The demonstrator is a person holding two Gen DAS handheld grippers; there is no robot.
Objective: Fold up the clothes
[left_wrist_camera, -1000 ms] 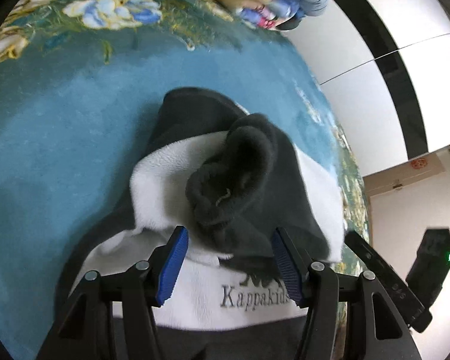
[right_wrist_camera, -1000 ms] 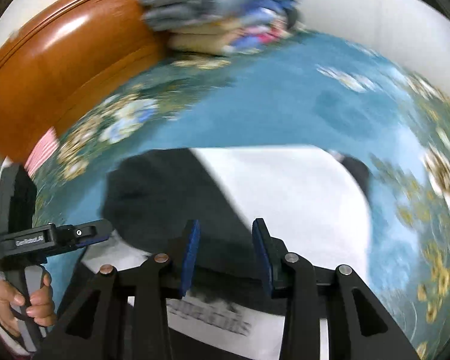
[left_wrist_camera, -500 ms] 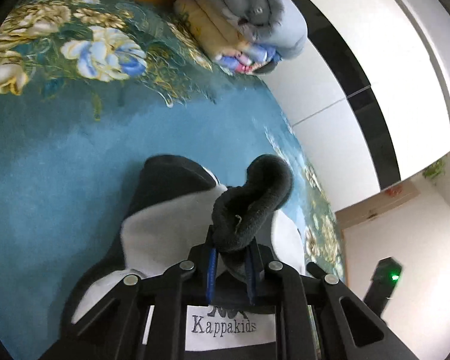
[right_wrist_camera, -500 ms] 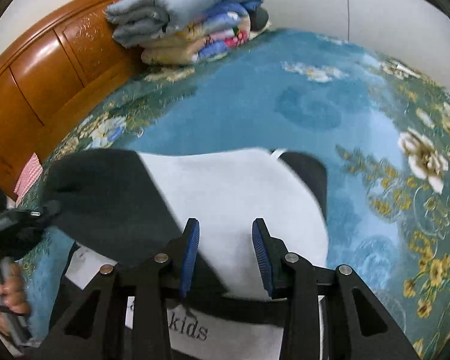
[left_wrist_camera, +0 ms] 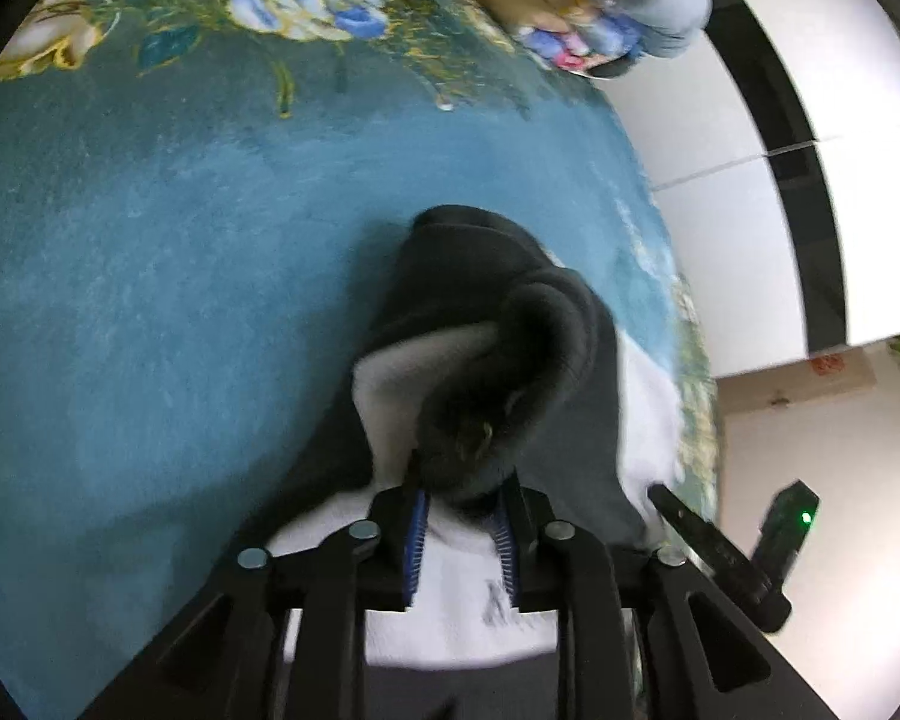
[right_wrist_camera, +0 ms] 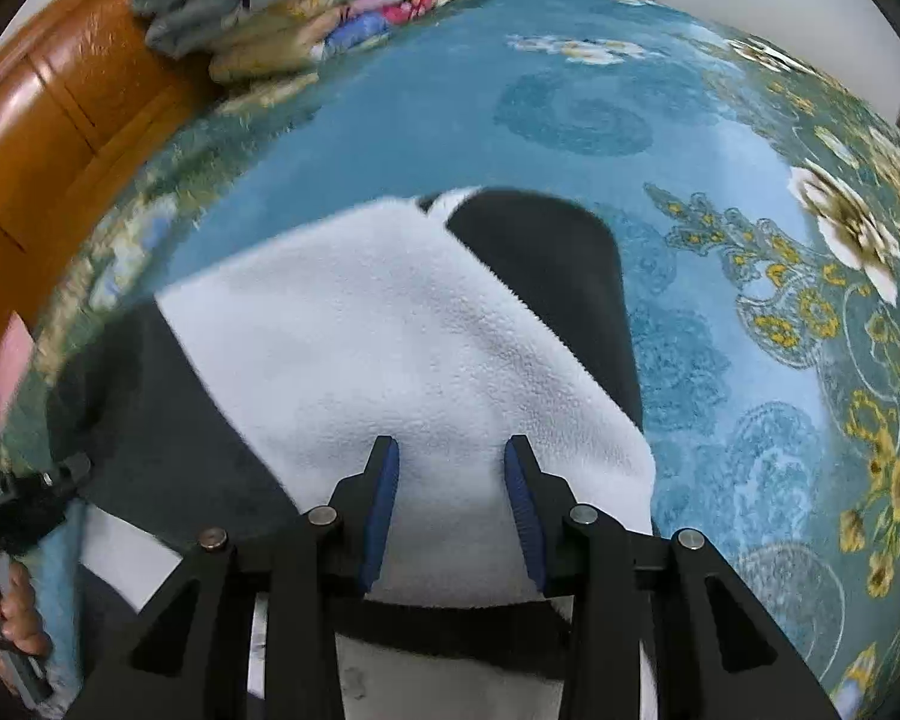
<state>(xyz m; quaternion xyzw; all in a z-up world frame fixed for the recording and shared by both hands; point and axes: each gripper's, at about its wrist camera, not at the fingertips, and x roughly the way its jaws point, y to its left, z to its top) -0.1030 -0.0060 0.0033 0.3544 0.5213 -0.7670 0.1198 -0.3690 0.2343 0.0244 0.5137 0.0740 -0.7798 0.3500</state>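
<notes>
One fleece garment [right_wrist_camera: 390, 360] on bedspread [right_wrist_camera: 720, 312]. Left tool [left_wrist_camera: 459, 519] clamped on dark sleeve [left_wrist_camera: 510, 396]; right tool [right_wrist_camera: 453, 498] open, empty.

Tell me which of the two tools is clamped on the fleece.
The left tool: its blue pads pinch the dark sleeve cuff. The right tool is open over the white fleece panel, gripping nothing.

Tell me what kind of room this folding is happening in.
Most likely a bedroom, with the work done on a bed. A teal floral blanket covers the wide soft surface, a carved wooden headboard stands at its end, and a stack of folded quilts rests against that headboard.
</notes>
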